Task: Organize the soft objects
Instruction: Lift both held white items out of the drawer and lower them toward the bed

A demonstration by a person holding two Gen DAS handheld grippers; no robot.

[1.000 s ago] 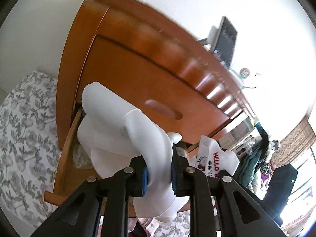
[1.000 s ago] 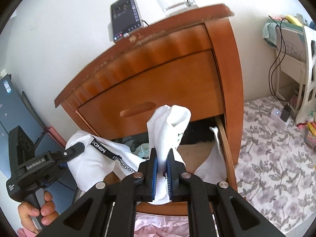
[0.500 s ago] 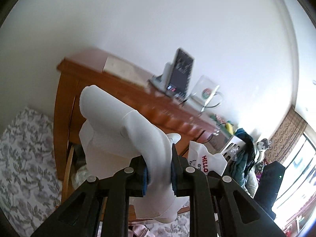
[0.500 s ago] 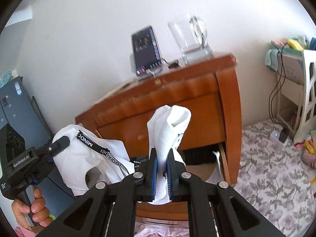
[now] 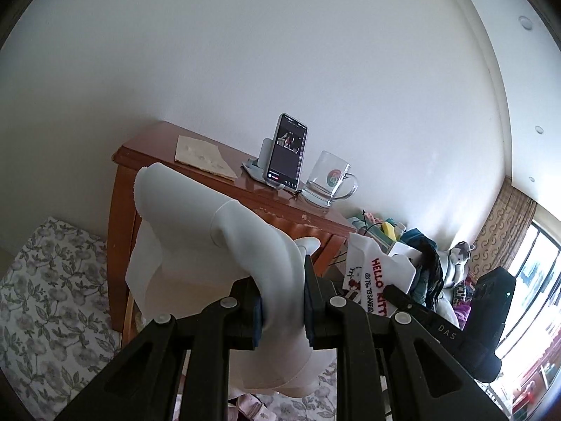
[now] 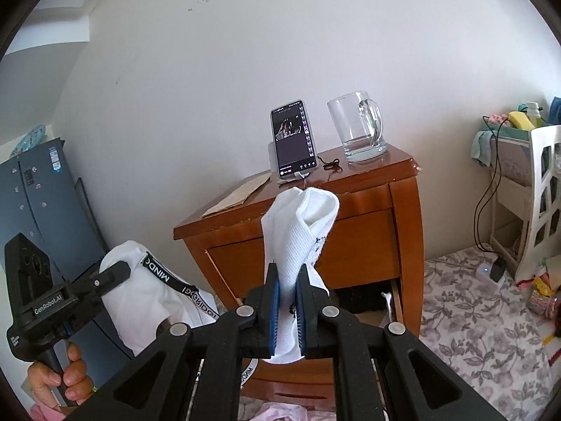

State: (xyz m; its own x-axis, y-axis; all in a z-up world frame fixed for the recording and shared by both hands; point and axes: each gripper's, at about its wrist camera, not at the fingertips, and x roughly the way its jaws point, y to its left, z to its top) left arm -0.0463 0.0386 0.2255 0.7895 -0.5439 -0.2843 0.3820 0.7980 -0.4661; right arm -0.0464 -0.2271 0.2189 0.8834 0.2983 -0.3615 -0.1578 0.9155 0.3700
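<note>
Nearest, the right gripper (image 6: 287, 310) is pinching a ribbed white sock (image 6: 299, 231) by its bunched middle; light and floppy, it is drooping both ways. Left of it, the left gripper (image 5: 282, 310) is clamping limp white underwear (image 5: 224, 245) with a black-lettered waistband. Beyond, the wooden nightstand (image 6: 368, 231) is standing with its lower drawer open.

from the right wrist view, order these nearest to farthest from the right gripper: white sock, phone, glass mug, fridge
1. White sock: clamped in the right gripper, so nearest.
2. Phone: propped on the nightstand top, straight beyond the sock.
3. Glass mug: right of the phone, by the wall; close to the phone's range, so this pair is hard to call.
4. Fridge: far left against the wall.
</note>
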